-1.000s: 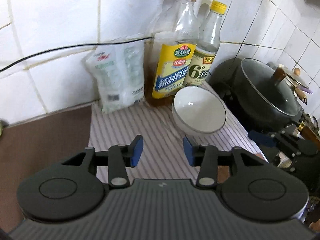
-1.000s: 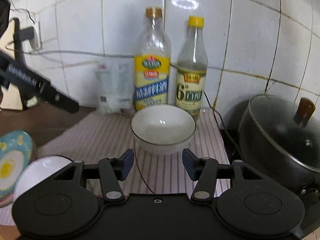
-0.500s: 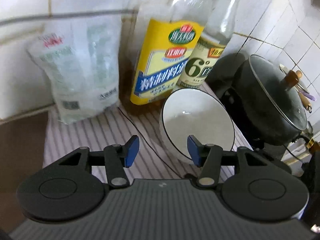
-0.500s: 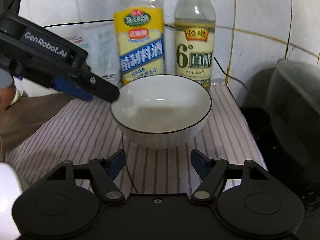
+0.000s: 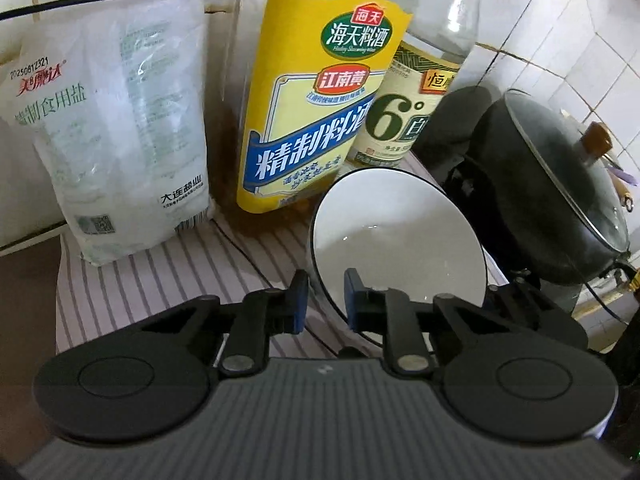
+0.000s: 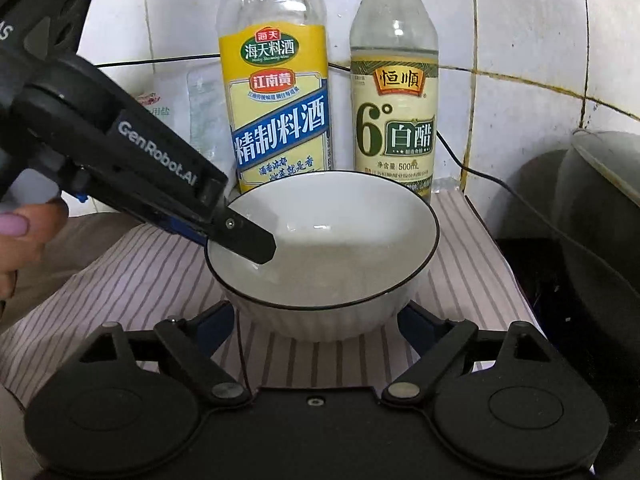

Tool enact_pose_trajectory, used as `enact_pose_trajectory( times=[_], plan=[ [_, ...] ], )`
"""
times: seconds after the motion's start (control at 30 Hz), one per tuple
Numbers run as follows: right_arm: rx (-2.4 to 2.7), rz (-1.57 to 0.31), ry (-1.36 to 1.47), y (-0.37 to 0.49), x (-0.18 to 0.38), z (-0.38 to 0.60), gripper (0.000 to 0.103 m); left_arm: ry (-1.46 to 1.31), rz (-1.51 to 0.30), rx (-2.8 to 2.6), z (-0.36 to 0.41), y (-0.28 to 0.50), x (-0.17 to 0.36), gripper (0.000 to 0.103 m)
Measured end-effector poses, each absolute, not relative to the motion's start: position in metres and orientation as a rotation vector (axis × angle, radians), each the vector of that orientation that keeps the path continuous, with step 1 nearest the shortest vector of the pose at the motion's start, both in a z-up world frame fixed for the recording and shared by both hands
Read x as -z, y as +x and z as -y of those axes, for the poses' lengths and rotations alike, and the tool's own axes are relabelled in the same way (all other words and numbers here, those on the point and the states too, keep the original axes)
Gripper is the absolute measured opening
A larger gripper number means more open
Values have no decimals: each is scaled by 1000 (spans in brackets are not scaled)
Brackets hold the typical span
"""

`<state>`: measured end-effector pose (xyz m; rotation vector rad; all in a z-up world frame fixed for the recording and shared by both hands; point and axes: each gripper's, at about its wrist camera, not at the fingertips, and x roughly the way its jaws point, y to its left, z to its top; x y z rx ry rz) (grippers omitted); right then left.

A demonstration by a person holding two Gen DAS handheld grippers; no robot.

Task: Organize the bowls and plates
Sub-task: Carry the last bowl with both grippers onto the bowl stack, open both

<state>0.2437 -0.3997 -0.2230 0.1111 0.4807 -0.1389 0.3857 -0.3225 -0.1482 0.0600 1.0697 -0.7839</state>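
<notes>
Left claw [image 5: 323, 300] pinches the bowl [image 6: 320, 252] rim, right claw [image 6: 316, 320] opening around it (empty) — stacking not begun

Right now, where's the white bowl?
The bowl sits on the striped cloth mid-frame in the right wrist view, just in front of the two bottles, with the left gripper clamped on its left rim.

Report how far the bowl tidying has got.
Done: nothing visibly put away yet. In hand: the left gripper is clamped on the near rim of the white bowl, which sits on the striped cloth. The right gripper is opening, its fingers either side of the bowl. Left: lifting and placing it.
</notes>
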Motion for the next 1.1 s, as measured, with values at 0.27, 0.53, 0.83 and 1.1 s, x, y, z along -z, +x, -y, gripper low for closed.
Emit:
enact_pose_trajectory(
  times=[0.27,0.53,0.83,1.1],
  plan=[
    [170,-510,136,249,224,403,92,-37,-1129,704,327,388,157,16],
    [175,-464,93,235,215,390,91,-21,-1121,709,322,375,142,16],
    [169,-427,60,217,176,373,91,-17,-1085,736,304,365,98,16],
    [136,-394,74,176,142,347,91,4,-1067,726,277,332,52,16]
  ],
)
